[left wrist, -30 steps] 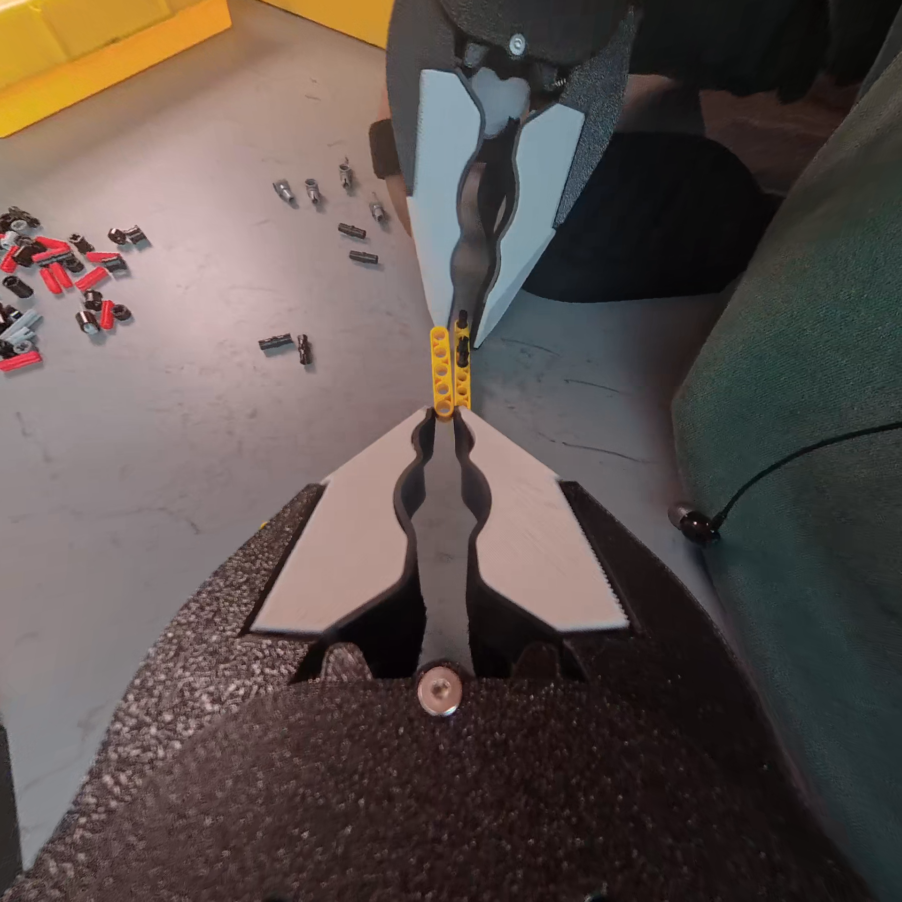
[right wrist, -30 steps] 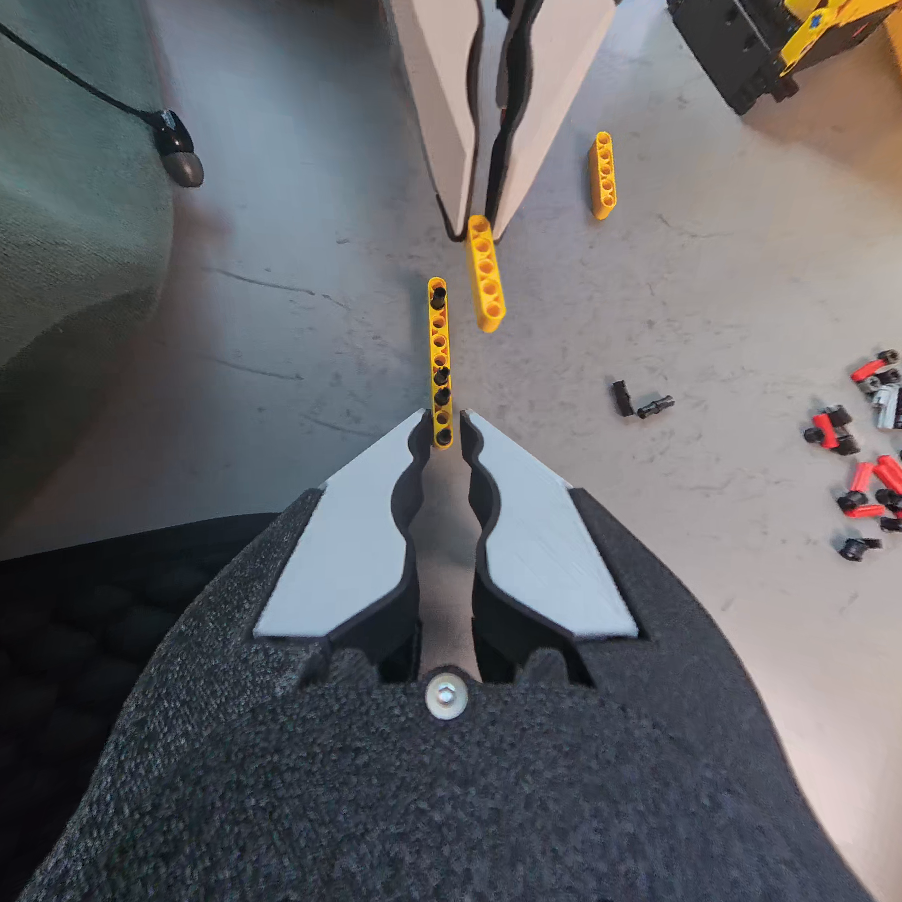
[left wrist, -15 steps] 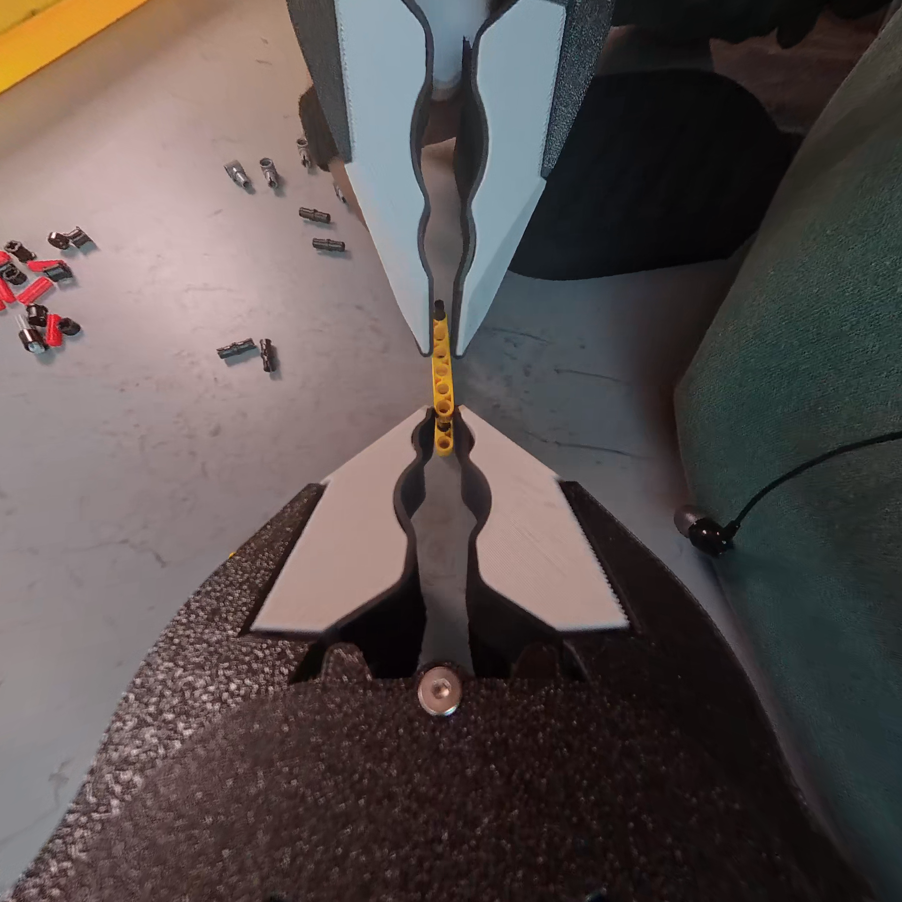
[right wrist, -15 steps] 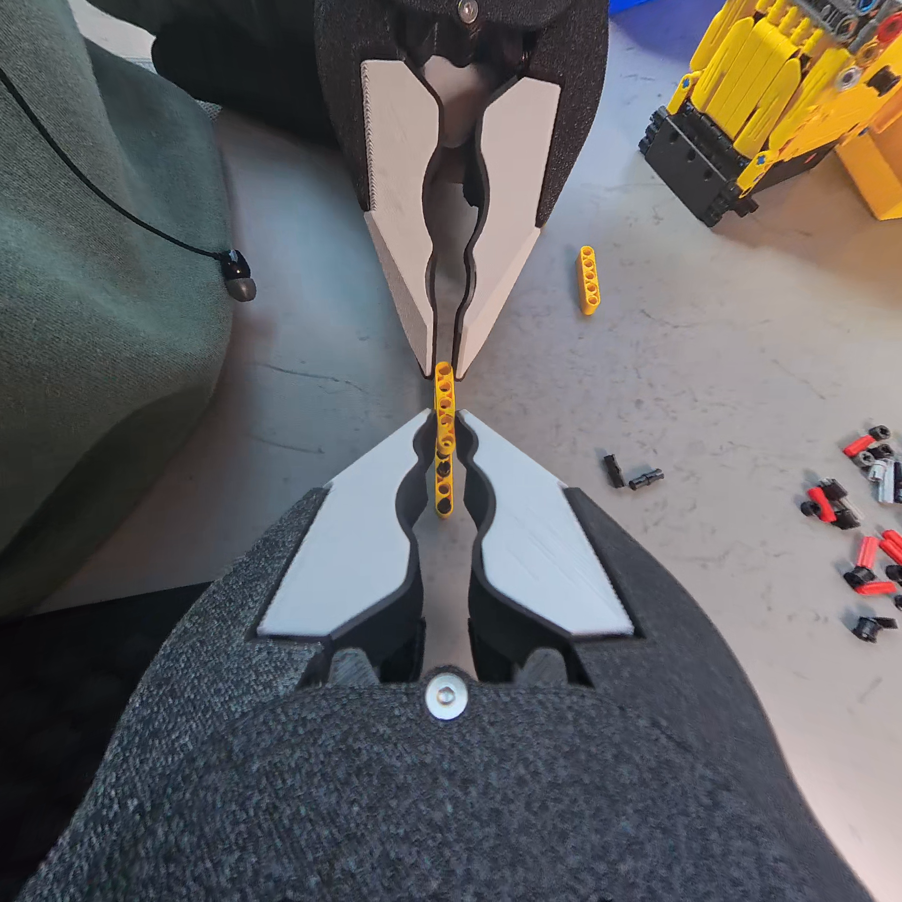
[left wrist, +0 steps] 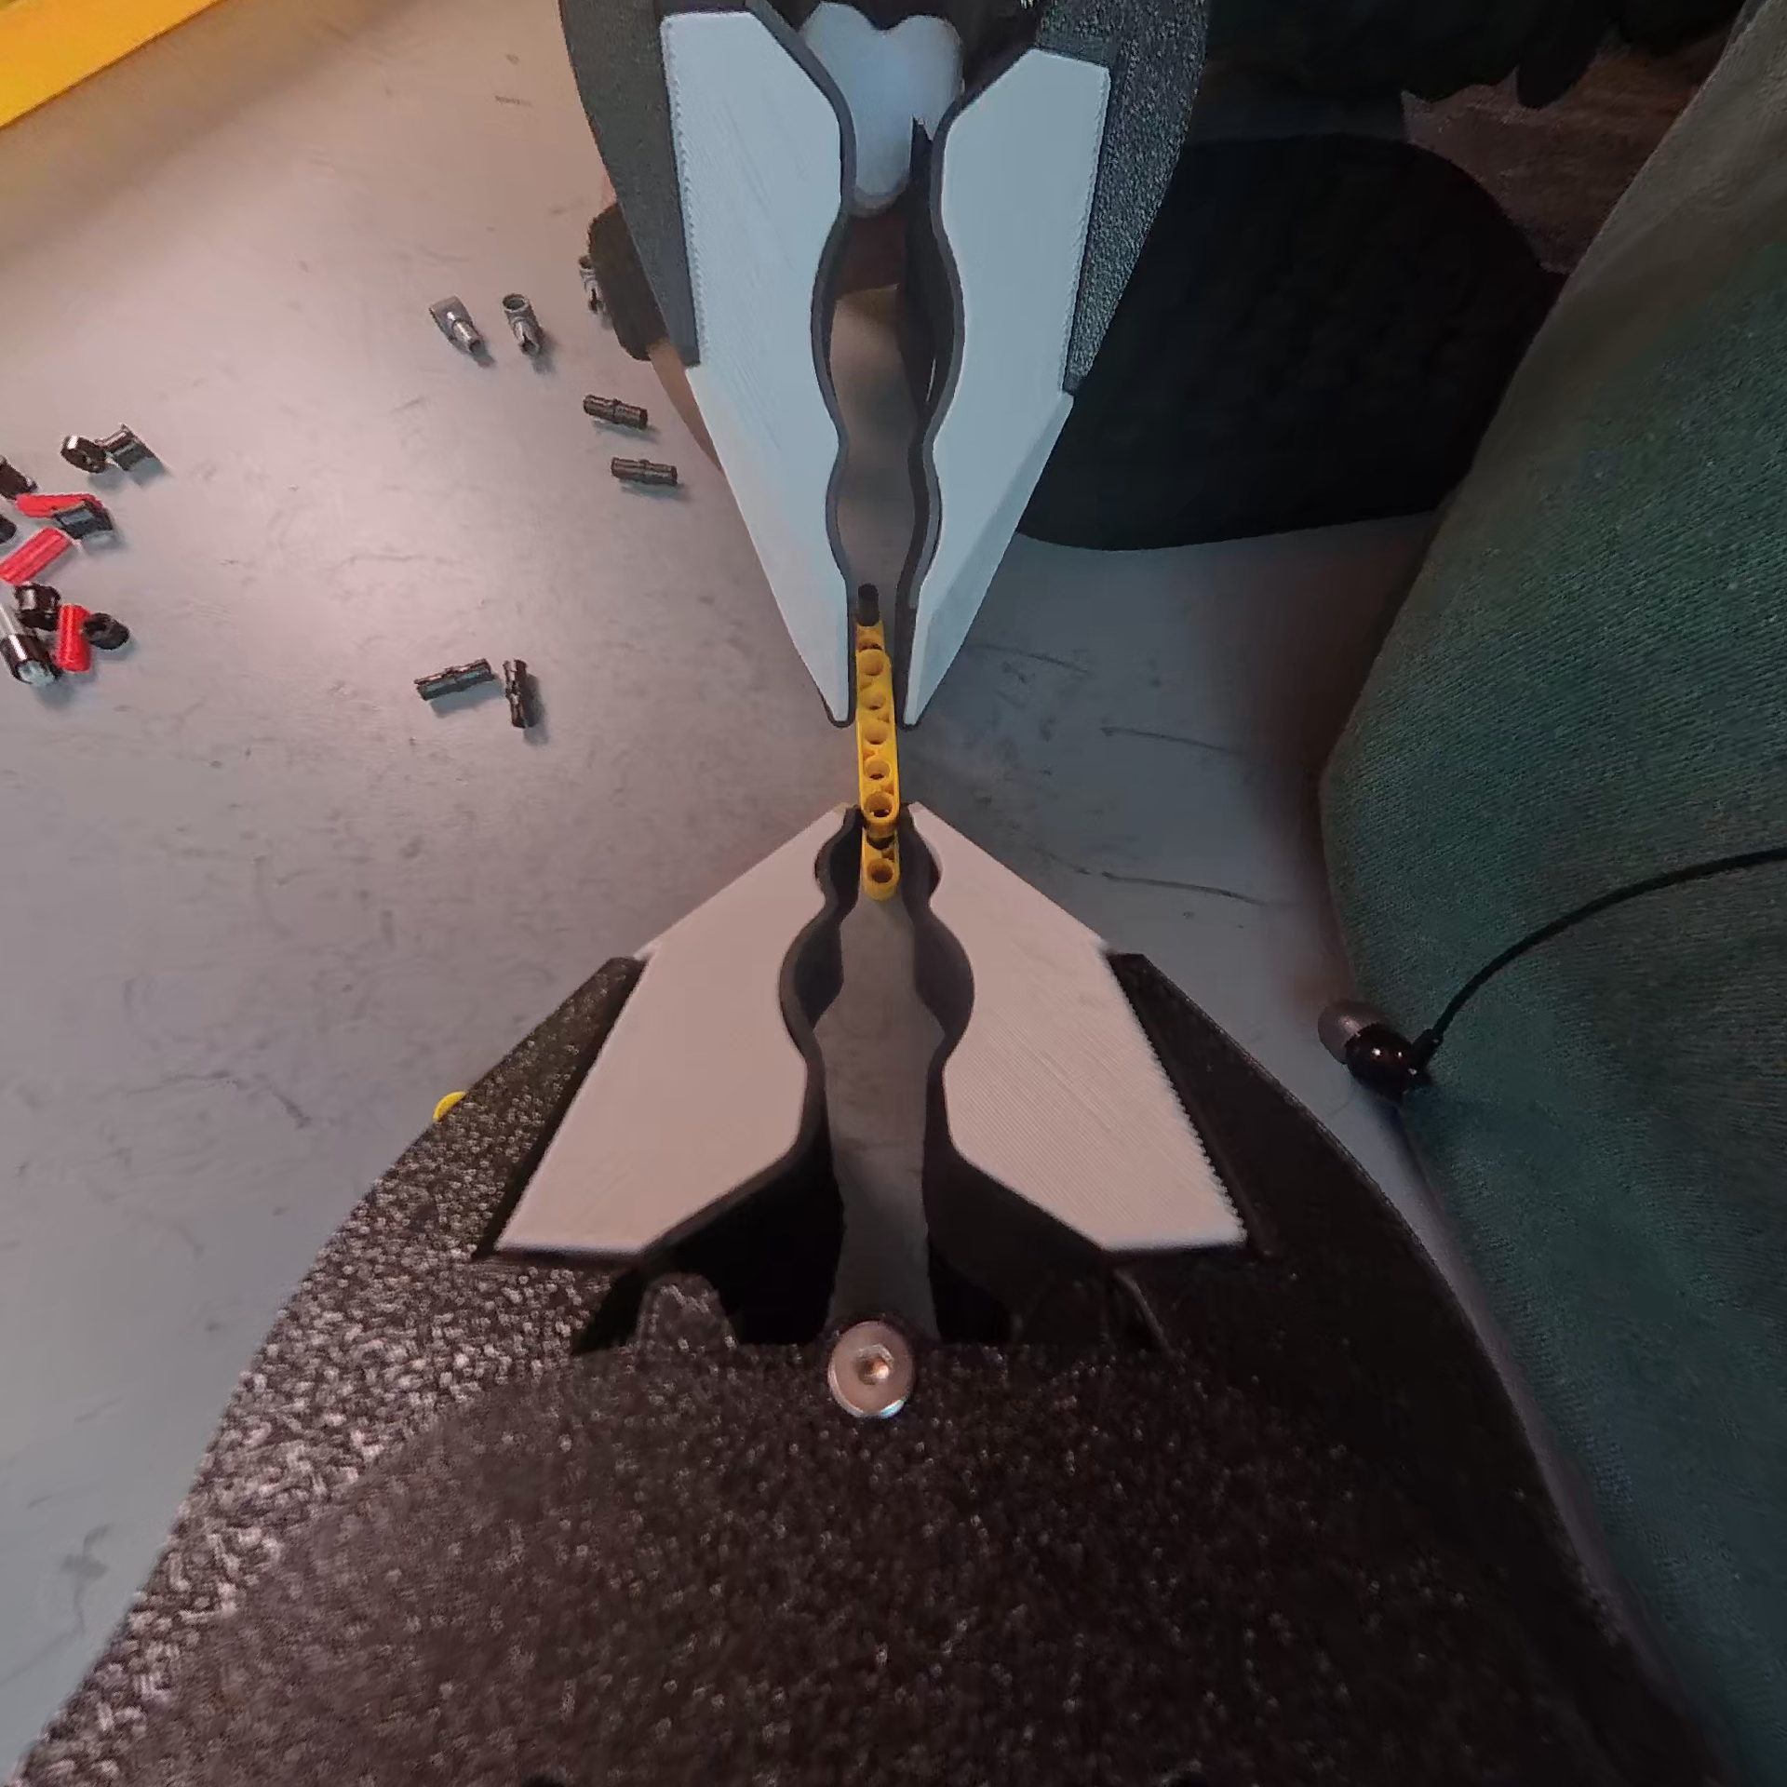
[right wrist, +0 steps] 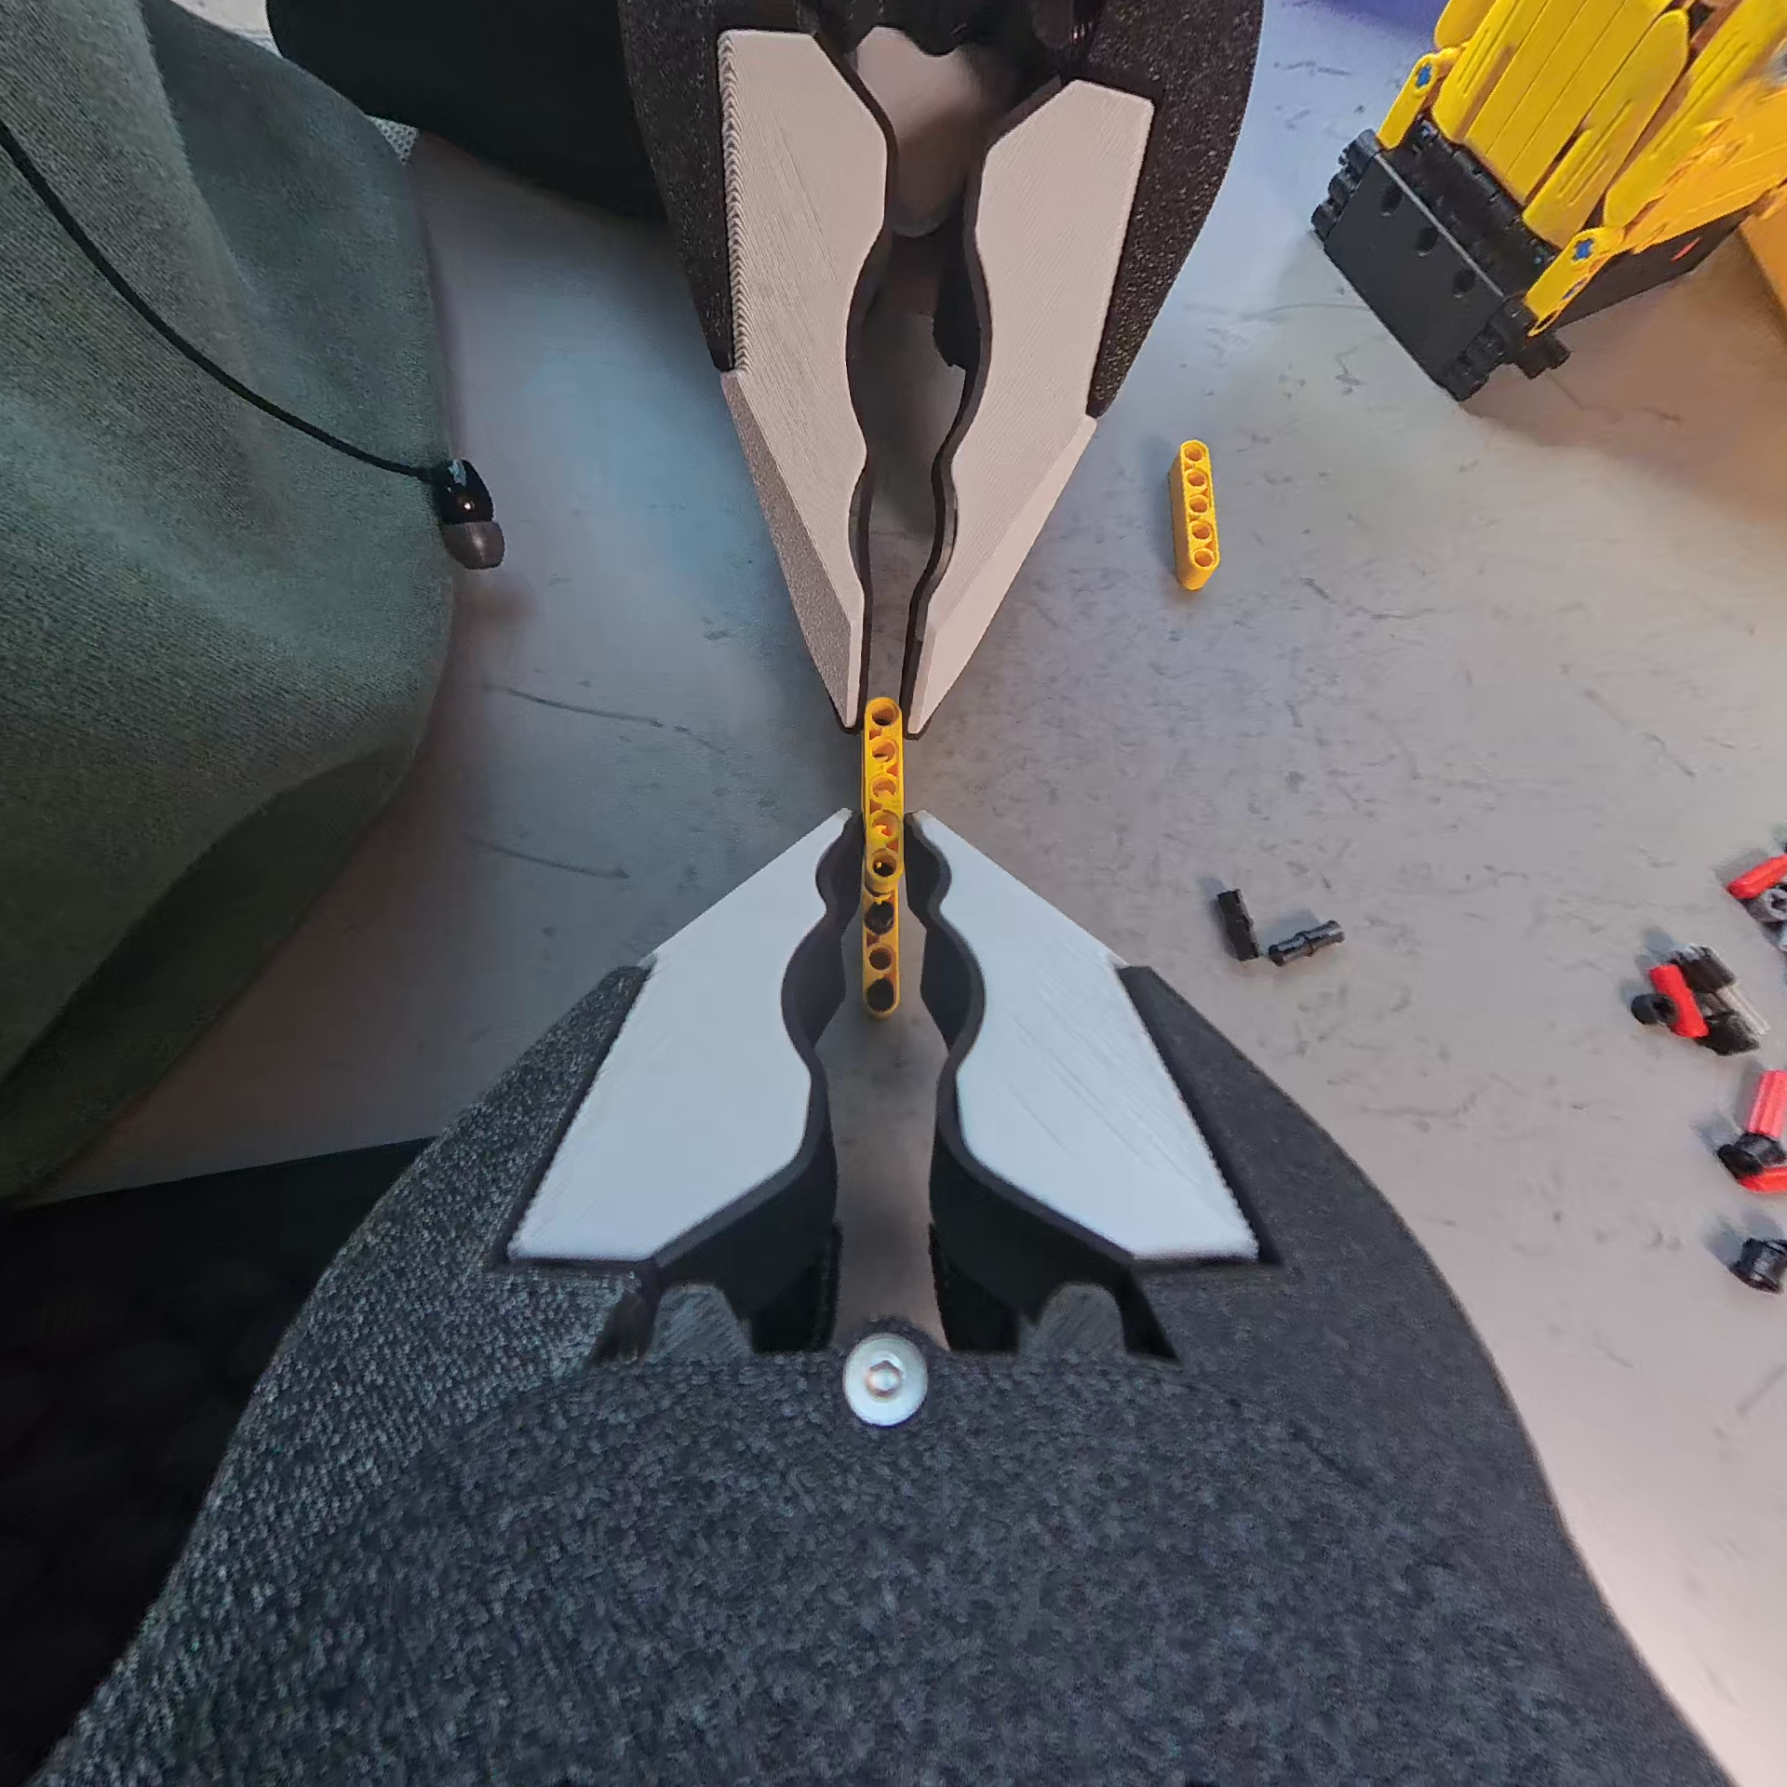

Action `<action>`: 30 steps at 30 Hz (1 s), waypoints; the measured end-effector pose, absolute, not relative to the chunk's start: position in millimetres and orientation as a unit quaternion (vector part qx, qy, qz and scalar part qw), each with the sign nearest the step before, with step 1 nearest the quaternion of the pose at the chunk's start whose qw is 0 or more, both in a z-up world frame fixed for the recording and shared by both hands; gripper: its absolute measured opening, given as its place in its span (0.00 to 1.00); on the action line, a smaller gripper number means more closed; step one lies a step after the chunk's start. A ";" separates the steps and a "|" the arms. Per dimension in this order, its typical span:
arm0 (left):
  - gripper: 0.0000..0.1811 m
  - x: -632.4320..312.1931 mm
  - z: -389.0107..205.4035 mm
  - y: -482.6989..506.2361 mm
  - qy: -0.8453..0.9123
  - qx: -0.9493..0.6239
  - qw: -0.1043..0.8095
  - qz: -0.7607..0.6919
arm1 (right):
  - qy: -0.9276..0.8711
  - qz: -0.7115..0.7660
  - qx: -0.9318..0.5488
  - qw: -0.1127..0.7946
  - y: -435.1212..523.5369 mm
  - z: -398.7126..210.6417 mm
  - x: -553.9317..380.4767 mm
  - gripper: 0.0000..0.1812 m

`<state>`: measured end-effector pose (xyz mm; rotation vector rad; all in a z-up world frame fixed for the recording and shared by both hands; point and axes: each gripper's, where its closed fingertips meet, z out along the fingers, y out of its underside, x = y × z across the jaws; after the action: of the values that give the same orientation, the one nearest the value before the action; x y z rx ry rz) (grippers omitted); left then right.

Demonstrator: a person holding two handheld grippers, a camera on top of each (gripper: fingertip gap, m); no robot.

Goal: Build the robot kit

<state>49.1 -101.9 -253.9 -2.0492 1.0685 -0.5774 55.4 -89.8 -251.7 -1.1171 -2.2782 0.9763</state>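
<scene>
Gripping tip to tip, you are pinching the stacked yellow beams (left wrist: 878, 774) from both ends, their long axis running straight along the line between your left gripper (left wrist: 880, 830) and right gripper (right wrist: 882, 827), held above the grey worktop (left wrist: 290, 822) near its edge by the green cushion (left wrist: 1596, 677); both grippers are clenched on the beams, neither nearer than the other. Looking through the right wrist view alone, you are seeing a loose yellow beam (right wrist: 1194, 514) and a yellow-and-black model (right wrist: 1547, 164) toward the far right corner, while the left wrist view is showing black pins (left wrist: 629, 440).
</scene>
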 end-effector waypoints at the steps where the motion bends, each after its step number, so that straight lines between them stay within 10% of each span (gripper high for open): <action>1: 0.04 49.0 -253.9 -101.9 0.416 -0.799 0.370 -0.225 | -0.819 0.352 -0.403 0.208 -89.9 -251.7 55.4 0.04; 30: 0.04 42.8 -268.3 -105.1 0.442 -0.804 0.349 -0.187 | -0.855 0.302 -0.397 0.143 -93.7 -253.9 53.5 0.04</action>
<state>42.8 -105.1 -268.3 -2.0841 1.1464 -0.4853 53.5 -93.7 -253.9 -1.1455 -2.4651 0.8697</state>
